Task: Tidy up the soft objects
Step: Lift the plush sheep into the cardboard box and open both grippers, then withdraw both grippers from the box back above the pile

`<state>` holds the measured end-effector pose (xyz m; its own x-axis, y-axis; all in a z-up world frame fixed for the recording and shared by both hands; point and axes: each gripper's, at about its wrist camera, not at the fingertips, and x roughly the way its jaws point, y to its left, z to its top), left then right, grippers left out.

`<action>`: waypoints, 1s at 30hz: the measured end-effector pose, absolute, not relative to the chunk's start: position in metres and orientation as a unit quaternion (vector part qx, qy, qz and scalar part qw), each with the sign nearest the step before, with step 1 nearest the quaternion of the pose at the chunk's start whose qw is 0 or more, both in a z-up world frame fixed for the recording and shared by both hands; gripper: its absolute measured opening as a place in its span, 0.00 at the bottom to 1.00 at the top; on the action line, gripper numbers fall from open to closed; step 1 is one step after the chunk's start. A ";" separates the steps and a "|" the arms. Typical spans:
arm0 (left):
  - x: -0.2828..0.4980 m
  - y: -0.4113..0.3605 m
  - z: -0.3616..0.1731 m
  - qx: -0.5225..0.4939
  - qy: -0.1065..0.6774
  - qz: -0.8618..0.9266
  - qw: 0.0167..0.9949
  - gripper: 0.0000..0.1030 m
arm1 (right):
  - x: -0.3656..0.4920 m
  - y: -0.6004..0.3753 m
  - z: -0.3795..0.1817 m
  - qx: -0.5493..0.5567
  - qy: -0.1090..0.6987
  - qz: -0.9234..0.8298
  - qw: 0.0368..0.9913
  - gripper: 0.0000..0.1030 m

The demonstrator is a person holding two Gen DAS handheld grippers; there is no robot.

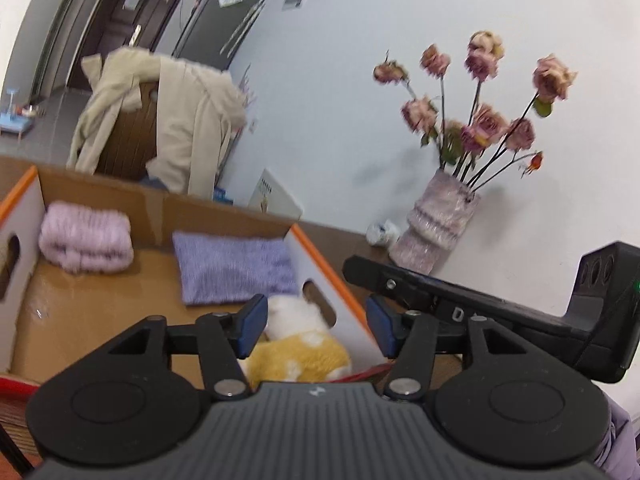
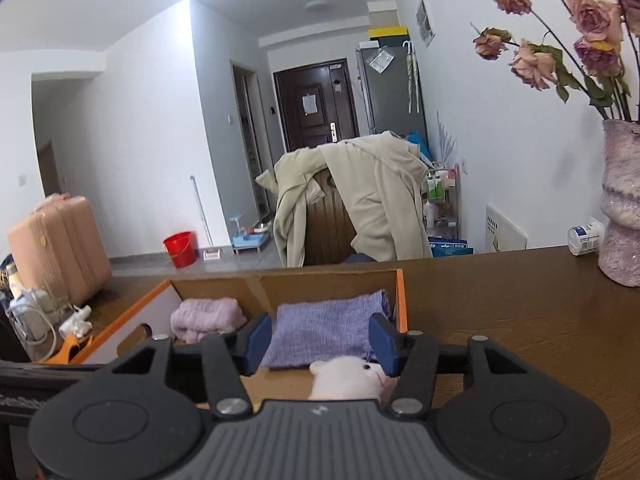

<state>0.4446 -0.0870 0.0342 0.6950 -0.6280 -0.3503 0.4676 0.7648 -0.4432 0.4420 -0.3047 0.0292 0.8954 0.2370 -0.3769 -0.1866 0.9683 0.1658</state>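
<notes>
Cardboard box (image 1: 96,320) on the table holds purple towel (image 1: 236,272), rolled pink towel (image 1: 86,242) and plush toy (image 1: 298,344) near its front; toy looks light, squashy, best pinched mid-body; left gripper (image 1: 316,320) and right gripper (image 2: 318,340) both open, pads clear

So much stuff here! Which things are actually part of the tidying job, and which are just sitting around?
Part of the job: cardboard box, pink rolled towel, purple folded cloth, white and yellow plush toy.

Just lying about: vase of dried roses, beige coat, pink suitcase, red bucket.
</notes>
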 end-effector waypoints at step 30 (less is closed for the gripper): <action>0.160 0.043 0.019 -0.021 0.176 -0.062 0.982 1.00 | 0.185 -0.257 0.023 -0.027 0.173 0.083 0.981 0.84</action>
<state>0.1601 0.0427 0.0186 0.9303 -0.1295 -0.3431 0.1147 0.9914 -0.0634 0.1852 -0.2572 0.0228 0.9260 0.1536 -0.3448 -0.1726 0.9847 -0.0247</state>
